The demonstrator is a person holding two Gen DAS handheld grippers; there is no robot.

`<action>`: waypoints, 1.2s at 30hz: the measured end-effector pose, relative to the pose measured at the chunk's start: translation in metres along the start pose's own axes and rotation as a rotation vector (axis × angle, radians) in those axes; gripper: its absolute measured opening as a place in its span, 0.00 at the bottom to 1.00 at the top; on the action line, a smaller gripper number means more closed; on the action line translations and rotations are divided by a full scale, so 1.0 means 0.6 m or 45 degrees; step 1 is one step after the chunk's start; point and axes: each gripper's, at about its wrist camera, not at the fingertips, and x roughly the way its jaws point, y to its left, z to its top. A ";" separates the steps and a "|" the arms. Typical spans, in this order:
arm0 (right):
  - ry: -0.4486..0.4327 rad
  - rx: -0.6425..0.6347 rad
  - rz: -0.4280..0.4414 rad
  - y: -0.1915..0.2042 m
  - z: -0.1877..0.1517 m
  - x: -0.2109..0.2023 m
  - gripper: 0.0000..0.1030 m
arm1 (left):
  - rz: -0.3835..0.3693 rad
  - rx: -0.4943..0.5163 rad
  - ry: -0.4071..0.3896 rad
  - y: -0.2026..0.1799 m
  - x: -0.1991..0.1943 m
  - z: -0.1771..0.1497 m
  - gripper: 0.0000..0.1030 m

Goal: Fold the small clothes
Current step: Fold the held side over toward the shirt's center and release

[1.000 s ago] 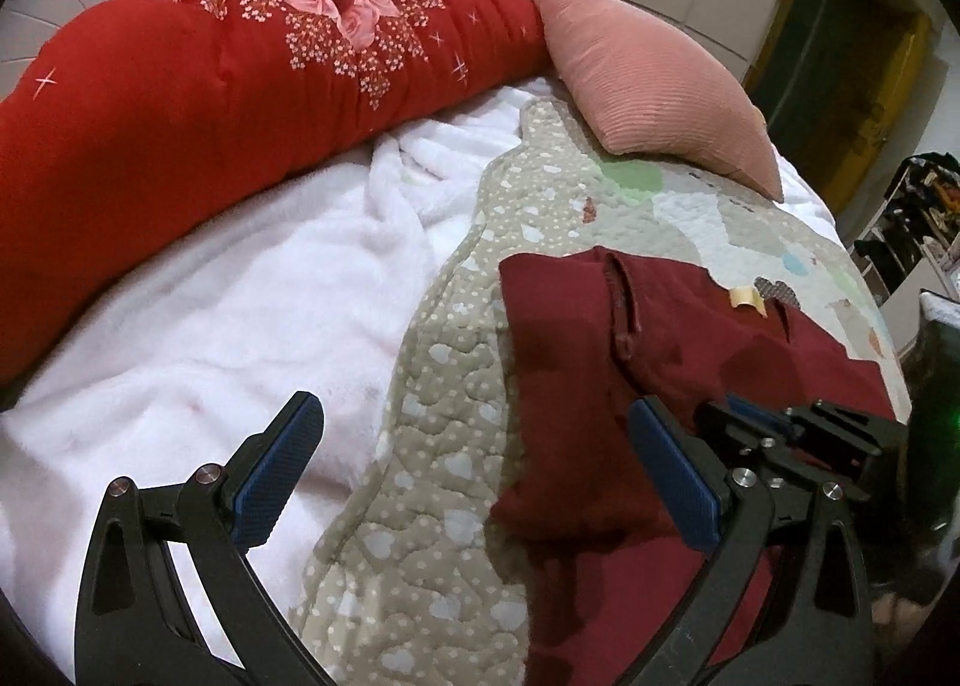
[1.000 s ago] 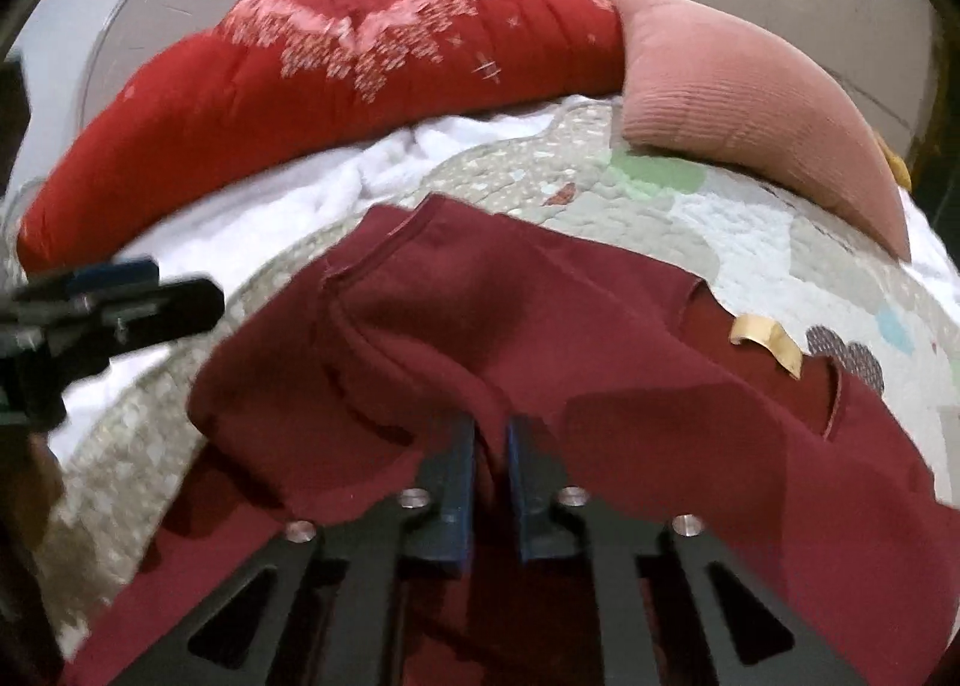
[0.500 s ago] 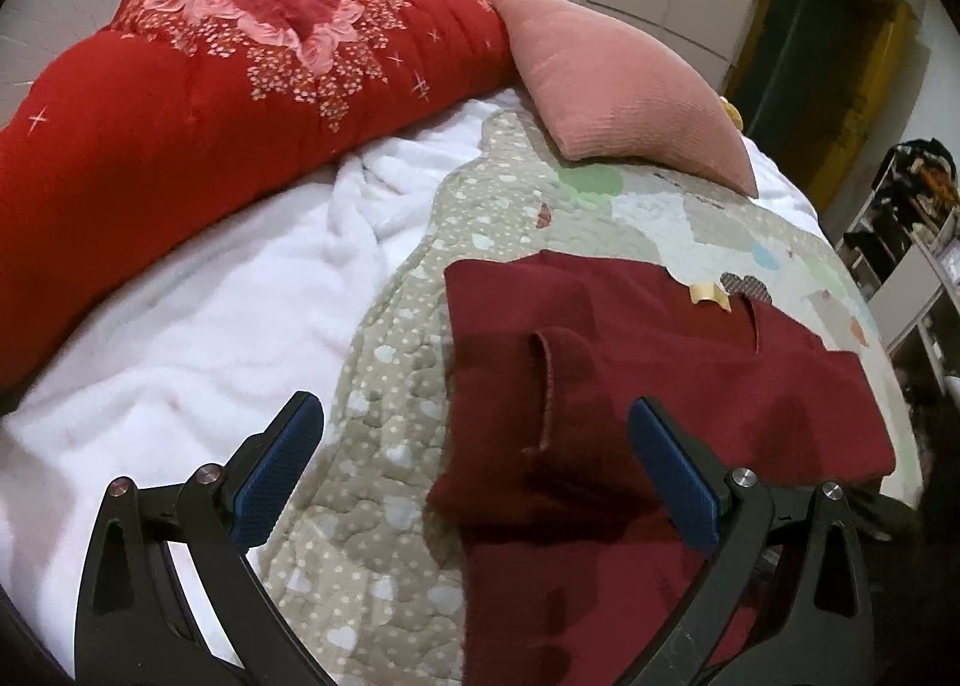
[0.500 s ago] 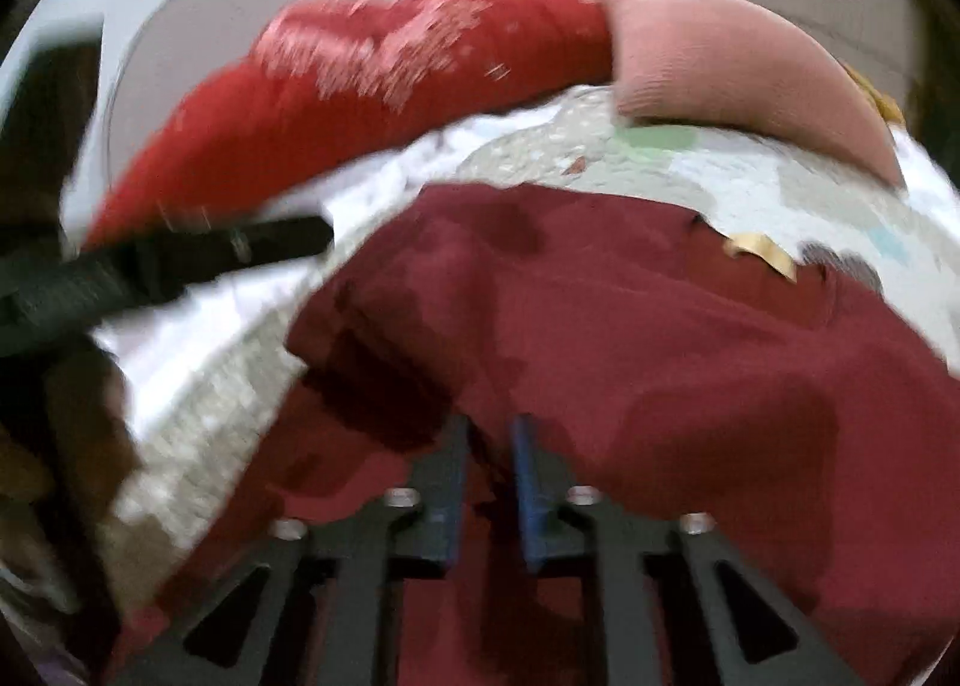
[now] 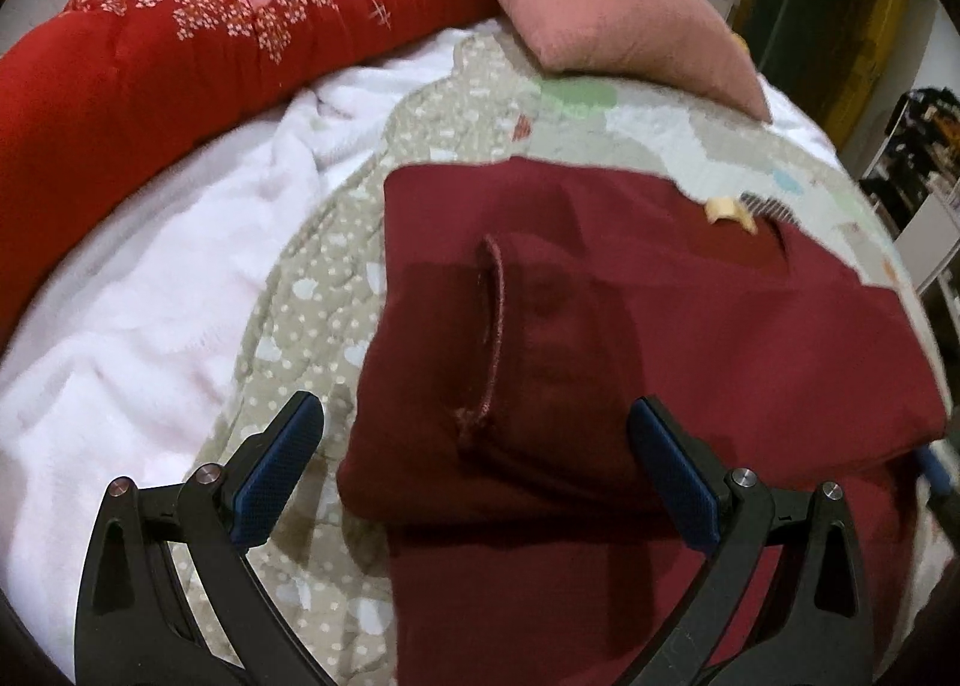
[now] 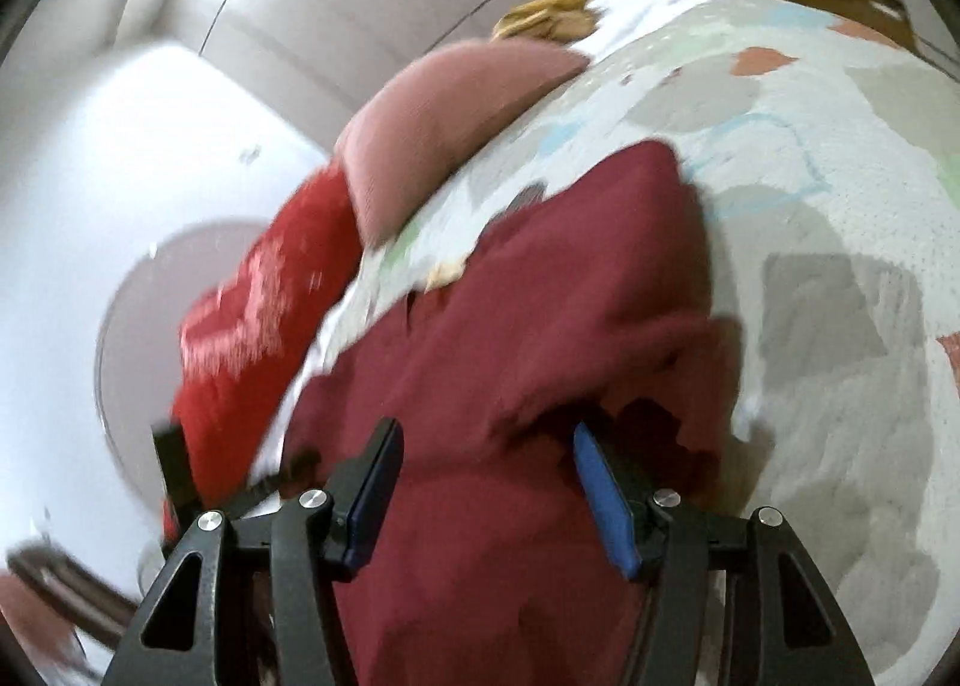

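A dark red top (image 5: 600,296) lies on the patchwork quilt (image 5: 336,242), tan neck label (image 5: 729,209) at the far side. One sleeve is folded over its body, the cuff seam (image 5: 495,326) running across the middle. My left gripper (image 5: 474,428) hovers open just above the top's near left corner, one finger over the quilt and one over the cloth. In the tilted, blurred right wrist view, my right gripper (image 6: 487,437) hangs over the top (image 6: 540,296). Its jaws are opening, with cloth lying below them and neither pad pressing on it.
A rolled red flowered duvet (image 5: 180,38) and a pink cushion (image 5: 612,8) line the far side of the bed. A white fleece blanket (image 5: 150,266) covers the left. Shelves with clutter (image 5: 918,146) stand past the right edge. Something yellow (image 6: 546,17) lies behind the cushion.
My right gripper has let go of the fold, parted its jaws, rolled over and swung to the top's right side. The sleeve now lies flat. My left gripper has moved closer to the top.
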 end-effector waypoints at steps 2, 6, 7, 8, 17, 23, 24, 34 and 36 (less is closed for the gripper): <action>-0.045 0.077 -0.005 -0.013 0.013 0.011 0.55 | 0.011 0.004 0.008 -0.003 0.006 -0.001 0.99; -0.166 0.266 0.015 -0.053 0.036 0.019 0.52 | 0.028 0.015 0.004 -0.008 0.013 0.002 0.99; -0.189 0.300 0.025 -0.062 0.039 0.016 0.47 | 0.033 0.019 0.004 -0.010 0.015 0.002 0.99; -0.225 0.313 0.015 -0.067 0.039 0.006 0.35 | 0.033 0.018 0.000 -0.010 0.016 0.002 0.99; -0.297 0.416 -0.080 -0.118 0.023 -0.018 0.13 | 0.016 -0.019 -0.001 -0.009 0.027 0.000 0.99; -0.395 0.306 -0.089 -0.093 0.020 -0.055 0.11 | 0.026 0.015 -0.099 -0.020 -0.009 0.007 0.99; -0.406 0.308 -0.080 -0.093 0.021 -0.060 0.11 | 0.020 0.026 -0.083 -0.024 -0.006 0.008 0.99; -0.212 0.350 -0.176 -0.102 0.006 -0.065 0.17 | 0.045 0.068 -0.091 -0.026 -0.011 0.007 0.99; -0.170 0.224 -0.216 -0.070 0.003 -0.083 0.29 | 0.049 0.049 -0.131 -0.019 -0.022 0.014 0.99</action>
